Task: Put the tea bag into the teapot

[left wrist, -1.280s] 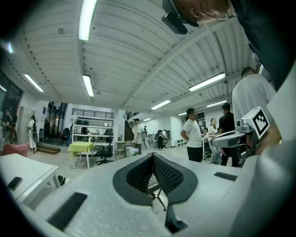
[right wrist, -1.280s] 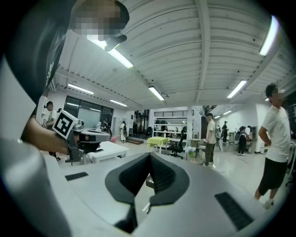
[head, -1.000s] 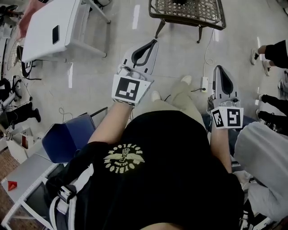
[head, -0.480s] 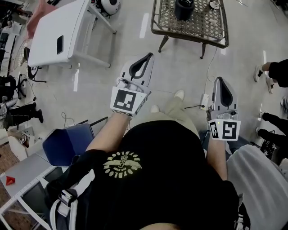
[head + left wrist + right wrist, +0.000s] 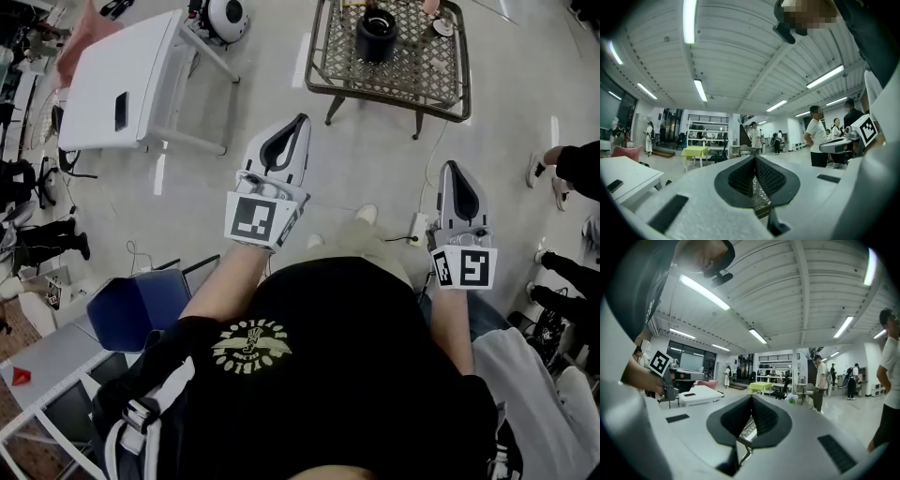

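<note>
My left gripper (image 5: pixel 301 122) and right gripper (image 5: pixel 448 167) point level ahead of me, well apart. Each has its 2 jaws closed tip to tip, with nothing between them. The dark teapot (image 5: pixel 377 36) stands upright on a mesh-topped table (image 5: pixel 412 70), well beyond both grippers and nearer the line of the right 1. The tea bag is too small for me to pick out. A white table (image 5: pixel 108 89) stands to the left, apart from the mesh-topped table.
</note>
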{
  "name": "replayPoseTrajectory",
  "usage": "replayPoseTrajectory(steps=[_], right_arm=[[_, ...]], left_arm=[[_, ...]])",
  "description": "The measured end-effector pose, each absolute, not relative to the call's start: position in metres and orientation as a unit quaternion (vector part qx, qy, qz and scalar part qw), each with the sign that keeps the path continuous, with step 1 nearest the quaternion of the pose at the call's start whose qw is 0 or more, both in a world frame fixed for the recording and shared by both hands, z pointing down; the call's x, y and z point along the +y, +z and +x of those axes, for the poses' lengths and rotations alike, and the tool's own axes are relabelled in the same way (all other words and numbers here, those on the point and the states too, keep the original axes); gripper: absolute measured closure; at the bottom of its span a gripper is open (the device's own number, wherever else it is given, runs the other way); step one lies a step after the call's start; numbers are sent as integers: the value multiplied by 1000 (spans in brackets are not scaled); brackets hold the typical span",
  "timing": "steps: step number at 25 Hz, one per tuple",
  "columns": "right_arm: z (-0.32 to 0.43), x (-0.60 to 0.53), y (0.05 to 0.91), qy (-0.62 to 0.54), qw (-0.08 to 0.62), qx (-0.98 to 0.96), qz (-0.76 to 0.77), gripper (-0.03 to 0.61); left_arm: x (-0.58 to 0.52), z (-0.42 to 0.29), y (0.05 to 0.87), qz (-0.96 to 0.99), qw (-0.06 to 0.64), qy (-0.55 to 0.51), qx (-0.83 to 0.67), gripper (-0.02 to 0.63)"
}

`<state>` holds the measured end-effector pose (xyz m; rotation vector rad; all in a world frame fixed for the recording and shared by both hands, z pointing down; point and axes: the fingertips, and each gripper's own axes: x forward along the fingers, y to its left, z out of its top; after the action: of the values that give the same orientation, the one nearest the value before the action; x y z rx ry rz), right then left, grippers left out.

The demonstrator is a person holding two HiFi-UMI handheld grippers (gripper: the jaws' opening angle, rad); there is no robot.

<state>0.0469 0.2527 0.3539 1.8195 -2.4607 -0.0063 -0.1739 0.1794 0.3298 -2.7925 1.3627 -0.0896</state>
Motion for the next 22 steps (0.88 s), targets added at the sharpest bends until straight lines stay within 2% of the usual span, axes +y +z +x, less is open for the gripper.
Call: replayPoseTrajectory(steps=[22], right_arm=[[132,202,333,-11,10,-821,571,571]], left_arm=[[134,-110,300,-874,34,-15,485,618]])
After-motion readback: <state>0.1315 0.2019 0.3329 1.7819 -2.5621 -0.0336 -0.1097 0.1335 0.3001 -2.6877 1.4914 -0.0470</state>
